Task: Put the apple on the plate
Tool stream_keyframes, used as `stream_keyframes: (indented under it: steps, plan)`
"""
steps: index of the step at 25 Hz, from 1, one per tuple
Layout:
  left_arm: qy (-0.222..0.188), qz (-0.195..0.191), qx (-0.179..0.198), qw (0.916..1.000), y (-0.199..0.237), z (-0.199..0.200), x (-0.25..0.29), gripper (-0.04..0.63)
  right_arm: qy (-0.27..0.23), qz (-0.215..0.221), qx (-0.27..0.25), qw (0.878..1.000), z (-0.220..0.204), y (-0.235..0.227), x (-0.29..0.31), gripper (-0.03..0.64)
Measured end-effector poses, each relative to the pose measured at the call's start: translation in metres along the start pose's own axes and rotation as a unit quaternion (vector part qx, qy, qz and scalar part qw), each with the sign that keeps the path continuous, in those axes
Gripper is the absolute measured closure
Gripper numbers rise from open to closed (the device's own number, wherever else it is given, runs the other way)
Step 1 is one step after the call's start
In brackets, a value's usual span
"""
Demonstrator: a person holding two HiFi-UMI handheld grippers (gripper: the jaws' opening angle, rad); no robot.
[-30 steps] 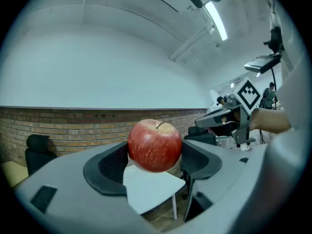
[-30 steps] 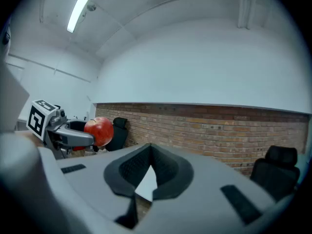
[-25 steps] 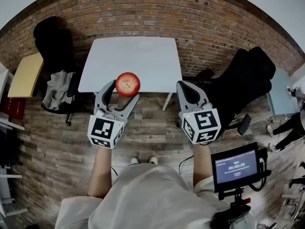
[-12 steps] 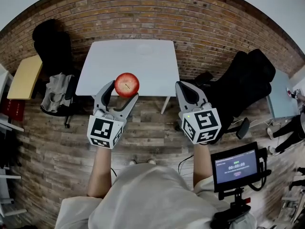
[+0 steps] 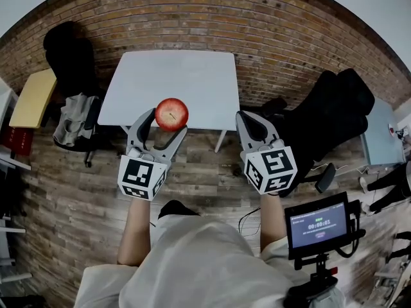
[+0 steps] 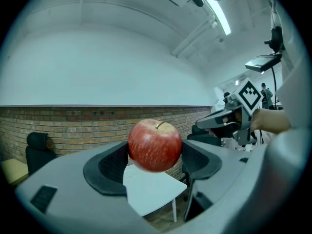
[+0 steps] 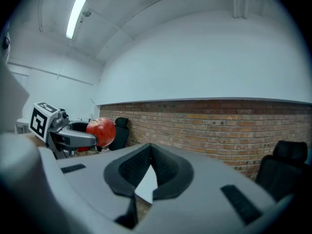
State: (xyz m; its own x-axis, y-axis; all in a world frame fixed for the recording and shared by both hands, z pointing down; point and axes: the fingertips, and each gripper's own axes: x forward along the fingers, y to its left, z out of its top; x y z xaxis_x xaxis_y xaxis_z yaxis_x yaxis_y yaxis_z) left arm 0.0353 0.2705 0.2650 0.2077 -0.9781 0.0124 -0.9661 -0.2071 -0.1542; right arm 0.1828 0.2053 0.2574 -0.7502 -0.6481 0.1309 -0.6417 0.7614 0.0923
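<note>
Half done at best: my left gripper (image 5: 168, 122) clamps the apple (image 5: 172, 113) aloft at the near edge of the white table (image 5: 167, 76) toward 12 o'clock, my right gripper (image 5: 247, 117) is closed on nothing, and with no plate I can make out, the placing is all left to do.

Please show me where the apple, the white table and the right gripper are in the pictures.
apple (image 5: 172, 113): head view, middle of its red side.
white table (image 5: 186, 85): head view, bare tabletop.
right gripper (image 7: 150, 147): right gripper view, where its closed tips meet.

The right tool (image 7: 150, 150) has its jaws together, empty; at left, the left tool (image 7: 95, 136) grips a red apple (image 7: 101, 131).
</note>
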Motion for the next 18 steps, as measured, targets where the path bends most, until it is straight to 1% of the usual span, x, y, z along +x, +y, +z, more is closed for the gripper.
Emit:
stream_keyframes:
  steps: [6, 11, 15, 18]
  plan:
    - [0.004, 0.001, -0.004, 1.0000, 0.003, -0.005, 0.021, 0.244, 0.010, 0.009, 0.009, 1.000, -0.008, -0.014, 0.017, 0.614]
    - [0.003, -0.001, -0.007, 1.0000, 0.005, -0.011, 0.028, 0.244, 0.013, 0.005, 0.012, 1.000, -0.015, -0.019, 0.021, 0.614]
    - [0.008, -0.010, -0.012, 0.9998, 0.036, -0.029, 0.069, 0.244, 0.024, 0.000, 0.019, 1.000, -0.025, -0.037, 0.066, 0.614]
    - [0.002, -0.014, -0.010, 0.9998, 0.055, -0.028, 0.091, 0.244, 0.023, -0.003, 0.018, 1.000, -0.021, -0.045, 0.088, 0.614]
